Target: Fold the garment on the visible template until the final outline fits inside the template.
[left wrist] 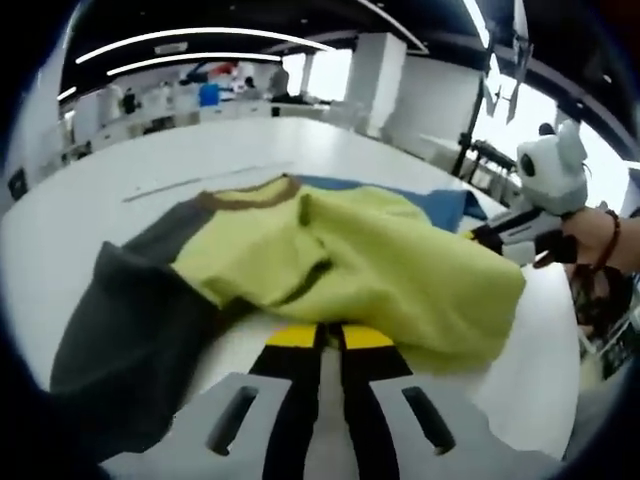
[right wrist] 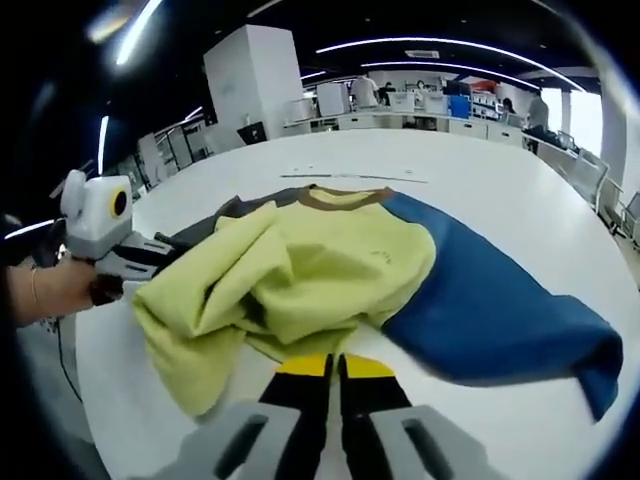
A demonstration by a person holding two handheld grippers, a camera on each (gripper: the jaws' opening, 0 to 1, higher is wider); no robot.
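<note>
A garment lies bunched on the white table (left wrist: 120, 170). Its yellow-green body (left wrist: 390, 260) has a brown collar (left wrist: 250, 195), a dark grey sleeve (left wrist: 120, 320) and a blue sleeve (left wrist: 430, 200). My left gripper (left wrist: 330, 335) has its yellow-tipped jaws closed on the yellow hem. It also shows in the right gripper view (right wrist: 175, 250), held by a hand at the cloth's left edge. My right gripper (right wrist: 335, 365) is shut on the hem of the yellow body (right wrist: 320, 270), beside the blue sleeve (right wrist: 490, 310). It enters the left gripper view (left wrist: 478, 235) from the right.
A thin line (right wrist: 350, 177) runs across the table beyond the collar. The table's rounded edge (left wrist: 560, 390) falls away close to the right of the garment. A tripod (left wrist: 480, 130) stands past it. Desks and people (right wrist: 450, 100) fill the far background.
</note>
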